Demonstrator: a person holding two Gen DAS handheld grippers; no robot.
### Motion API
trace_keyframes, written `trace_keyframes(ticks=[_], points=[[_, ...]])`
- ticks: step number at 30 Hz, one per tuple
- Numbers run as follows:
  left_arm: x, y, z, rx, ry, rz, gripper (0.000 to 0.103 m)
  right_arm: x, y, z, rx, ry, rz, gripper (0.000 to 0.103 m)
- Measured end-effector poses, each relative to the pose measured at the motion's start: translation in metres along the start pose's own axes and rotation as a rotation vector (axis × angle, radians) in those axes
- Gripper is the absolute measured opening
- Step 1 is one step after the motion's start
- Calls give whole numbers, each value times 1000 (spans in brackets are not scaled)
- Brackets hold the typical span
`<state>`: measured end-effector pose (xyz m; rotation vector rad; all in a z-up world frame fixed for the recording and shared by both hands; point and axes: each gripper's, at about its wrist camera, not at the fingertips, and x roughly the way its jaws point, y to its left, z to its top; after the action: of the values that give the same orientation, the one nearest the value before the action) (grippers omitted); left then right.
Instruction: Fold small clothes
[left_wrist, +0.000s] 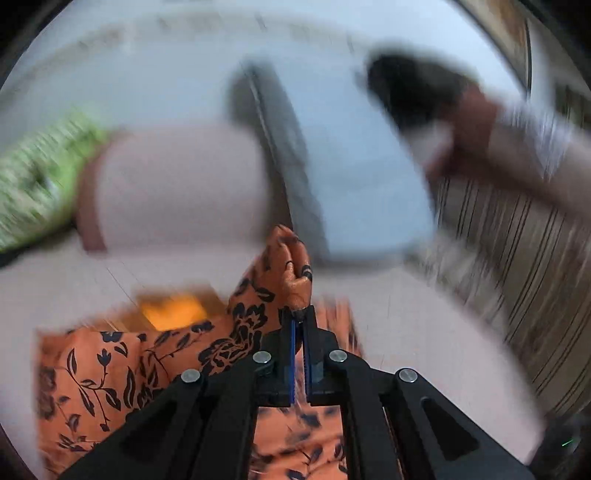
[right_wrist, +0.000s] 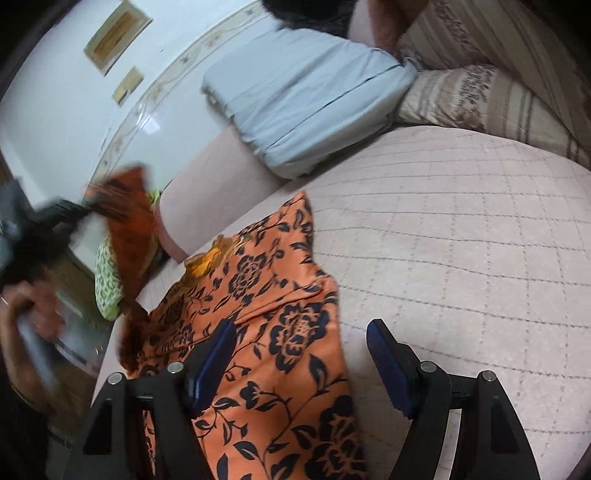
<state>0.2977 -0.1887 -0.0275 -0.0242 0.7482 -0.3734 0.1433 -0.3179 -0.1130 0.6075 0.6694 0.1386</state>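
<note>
No readable brand, label or writing can be made out anywhere, and the left wrist view is smeared with blur, so small detail is lost there.

The orange floral garment (right_wrist: 266, 295) is spread on the pink quilted bed cover (right_wrist: 461, 229), so that's the landmark here. One corner of it is pinched in the left gripper (left_wrist: 300, 317), whose blue-padded fingers are pressed together on a bunched fold of the cloth, lifted off the rest of the garment. In the right wrist view that same lifted corner (right_wrist: 125, 221) is seen blurred, up and to the left of the garment.

The right gripper (right_wrist: 301, 354) is held over the garment's right edge with its fingers spread wide apart; nothing is gripped between them. One blue pad (right_wrist: 218, 350) is seen over the print, the other over bare bed cover.

Beyond the garment, a folded pale blue cloth (right_wrist: 306, 96) is laid against the wall side. A striped beige pillow (right_wrist: 491, 96) is seen to the right of that. A green patterned cloth (right_wrist: 107, 284) is tucked at the garment's left.
</note>
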Motion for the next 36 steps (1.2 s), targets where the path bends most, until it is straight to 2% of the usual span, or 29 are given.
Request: trace_keyframes(ticks=[1,2,3,4,5,6,7,8,9,10,11,12,14,15,17,19,21,22,25,26,28,29,30,31,32,33,35,36], points=[[19,-12,-21,9,76,-1,3,-1,-4,1,15,-1,6,76],[57,-18,-43,31,238,-39,4,-2,-7,2,26,-3,8,76],[71,-19,-60,33,326,-32,5,-4,-10,3,37,-13,1,76],[74,-16,-68,22,356,-42,7,-5,-13,3,42,-18,-1,76],[69,-12,-71,16,350,-61,9,-5,-15,3,45,-17,-3,79],[56,-5,-71,17,339,-79,19,-5,-18,3,51,-15,-9,79],[45,-2,-69,11,330,-90,38,-6,-20,4,58,-18,-10,80],[22,11,-66,-12,294,-114,50,-7,-23,4,69,-24,-4,80],[4,22,-64,-28,257,-125,68,-9,-25,6,87,-36,5,81],[-21,37,-61,-34,202,-130,74,-11,-26,6,103,-44,11,81],[-54,60,-59,-30,127,-123,76,-11,-25,8,113,-43,19,81],[-67,74,-57,-30,97,-106,78,-9,-22,9,122,-25,37,81],[-101,124,-58,-69,23,15,79,-3,-11,11,113,4,81,81],[-113,154,-64,-103,6,89,79,2,0,13,88,24,92,81],[-113,199,-71,-174,35,191,79,18,19,27,61,58,129,81],[-109,246,-85,-274,82,238,79,47,38,44,58,126,183,81],[-108,286,-106,-376,115,260,79,83,55,59,49,199,166,81],[-108,294,-111,-402,118,265,78,97,59,62,48,227,155,81],[-104,310,-122,-486,136,194,78,143,59,65,97,329,78,74],[-102,314,-125,-508,144,170,78,151,55,63,126,343,41,73],[-96,317,-126,-535,145,155,78,161,50,58,176,369,23,71],[-91,321,-127,-549,160,144,74,162,50,56,179,368,21,68],[-87,325,-129,-558,179,147,50,163,54,54,159,373,14,55],[-79,323,-130,-560,192,156,13,167,59,51,124,391,-8,42],[-71,325,-129,-558,229,193,9,172,62,49,101,414,-34,15],[-64,325,-126,-554,232,205,9,173,64,49,82,420,-57,9],[-57,317,-121,-493,231,259,6,167,73,52,19,386,-84,9],[-58,313,-118,-444,229,320,1,159,81,55,-18,365,-84,9]])
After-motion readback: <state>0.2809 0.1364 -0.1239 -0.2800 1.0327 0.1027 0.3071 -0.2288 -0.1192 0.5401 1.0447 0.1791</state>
